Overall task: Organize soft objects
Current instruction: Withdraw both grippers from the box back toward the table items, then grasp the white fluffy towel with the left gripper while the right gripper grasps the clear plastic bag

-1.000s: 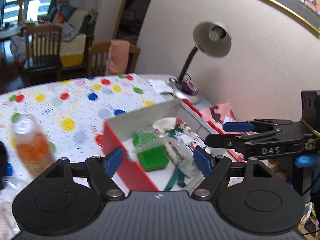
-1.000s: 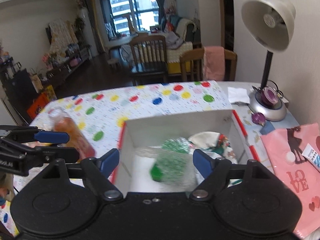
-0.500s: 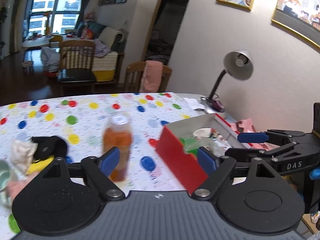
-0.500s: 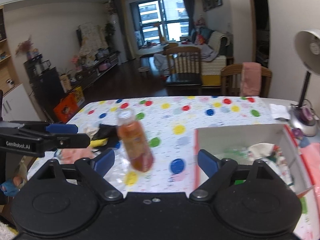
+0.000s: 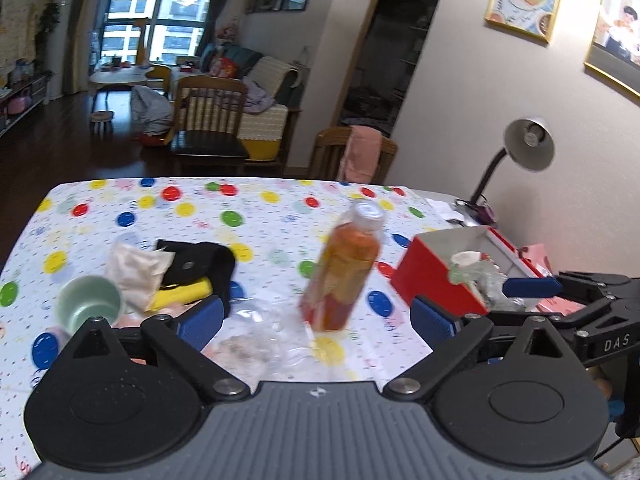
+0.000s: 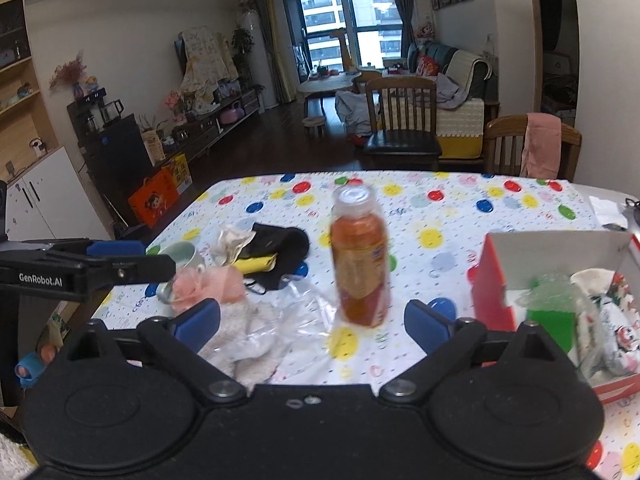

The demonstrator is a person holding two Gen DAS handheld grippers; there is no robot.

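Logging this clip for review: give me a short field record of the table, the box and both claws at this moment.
left claw: open, empty
right claw: open, empty
red box: table's right side; green and patterned soft items inside
loose soft pile: table's left side; black, yellow, pink and white pieces
orange bottle: upright between pile and box
green cup: beside pile

orange drink bottle (image 5: 343,268), green cup (image 5: 89,307), desk lamp (image 5: 524,151)

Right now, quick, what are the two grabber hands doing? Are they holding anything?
Left gripper: jaws wide open, holding nothing.
Right gripper: jaws wide open, holding nothing.
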